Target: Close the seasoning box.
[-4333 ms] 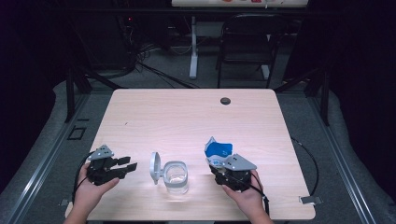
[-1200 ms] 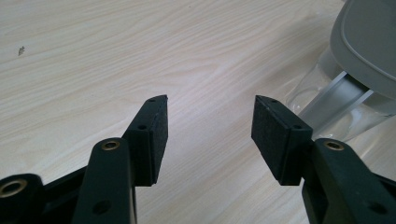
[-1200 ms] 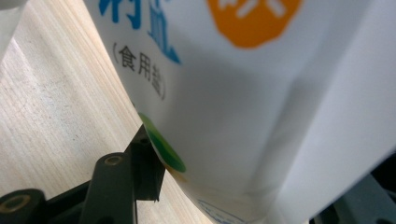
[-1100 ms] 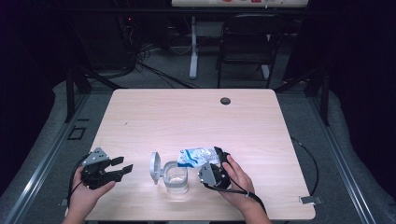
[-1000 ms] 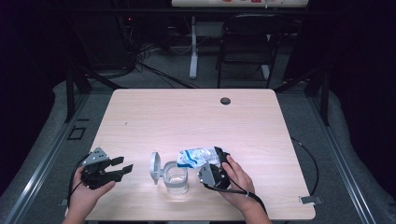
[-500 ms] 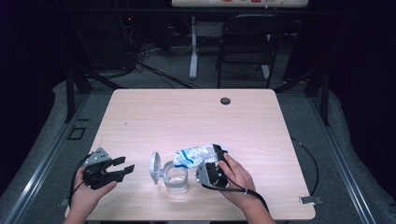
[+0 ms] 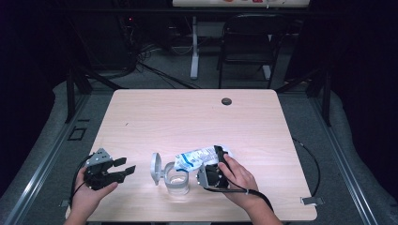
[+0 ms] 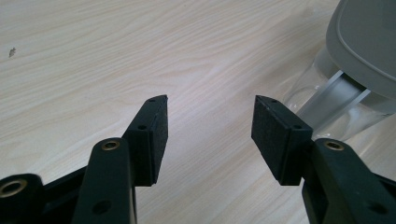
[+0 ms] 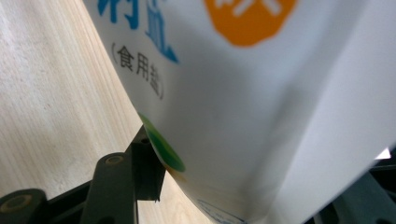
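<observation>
The white salt bag (image 7: 199, 157) with blue print lies tilted on its side in the right gripper (image 7: 217, 165), its open end reaching out over the mouth of the clear glass jar (image 7: 177, 182) near the front edge of the wooden table (image 7: 197, 117). In the right gripper view the bag (image 9: 243, 93) sits between the jaws – blue characters, an orange patch and a green dot on its face – with the left pad against it, so the jaws stand wide and clamped on the bag. The jar's grey hinged lid (image 7: 156, 167) stands open on its left side. Well apart to the left, the left gripper (image 7: 123, 168) hovers low over the table, pointing toward the jar – its jaws are spread wide and hold nothing, with bare wood between the pads (image 8: 273, 133) and the jar's lid (image 8: 364, 42) off to one side.
</observation>
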{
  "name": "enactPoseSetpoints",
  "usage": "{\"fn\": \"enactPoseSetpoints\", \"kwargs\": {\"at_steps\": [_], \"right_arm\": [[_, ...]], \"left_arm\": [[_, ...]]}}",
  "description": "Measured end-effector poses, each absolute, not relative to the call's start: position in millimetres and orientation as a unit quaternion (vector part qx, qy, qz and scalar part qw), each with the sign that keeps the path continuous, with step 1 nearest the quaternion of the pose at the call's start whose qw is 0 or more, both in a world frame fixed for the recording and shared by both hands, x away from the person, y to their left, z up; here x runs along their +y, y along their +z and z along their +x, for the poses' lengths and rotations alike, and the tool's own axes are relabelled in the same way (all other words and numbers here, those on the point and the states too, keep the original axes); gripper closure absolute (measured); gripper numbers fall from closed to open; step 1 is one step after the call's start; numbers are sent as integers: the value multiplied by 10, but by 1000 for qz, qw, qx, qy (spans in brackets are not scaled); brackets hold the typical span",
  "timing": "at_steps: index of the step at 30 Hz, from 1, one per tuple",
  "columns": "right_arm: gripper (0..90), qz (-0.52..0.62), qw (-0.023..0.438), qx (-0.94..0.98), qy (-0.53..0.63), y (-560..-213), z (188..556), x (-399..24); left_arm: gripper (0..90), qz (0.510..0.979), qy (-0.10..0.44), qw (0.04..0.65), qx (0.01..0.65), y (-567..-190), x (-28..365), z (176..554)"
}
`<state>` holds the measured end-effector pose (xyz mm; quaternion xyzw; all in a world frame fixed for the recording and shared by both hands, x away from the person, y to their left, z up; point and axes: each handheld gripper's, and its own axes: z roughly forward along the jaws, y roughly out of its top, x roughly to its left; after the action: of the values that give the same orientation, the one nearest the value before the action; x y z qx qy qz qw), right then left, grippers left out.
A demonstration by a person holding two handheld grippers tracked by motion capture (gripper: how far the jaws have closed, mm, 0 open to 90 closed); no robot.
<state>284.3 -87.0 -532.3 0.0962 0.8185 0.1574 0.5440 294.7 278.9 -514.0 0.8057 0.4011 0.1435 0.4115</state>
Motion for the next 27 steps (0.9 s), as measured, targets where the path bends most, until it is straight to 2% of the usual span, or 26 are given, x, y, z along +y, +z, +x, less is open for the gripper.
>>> {"fn": "enactPoseSetpoints", "kwargs": {"at_steps": [27], "right_arm": [[442, 48, 578, 806, 117, -5199, 2867, -854]], "left_arm": [[466, 805, 145, 414, 400, -5118, 2800, 2942]]}}
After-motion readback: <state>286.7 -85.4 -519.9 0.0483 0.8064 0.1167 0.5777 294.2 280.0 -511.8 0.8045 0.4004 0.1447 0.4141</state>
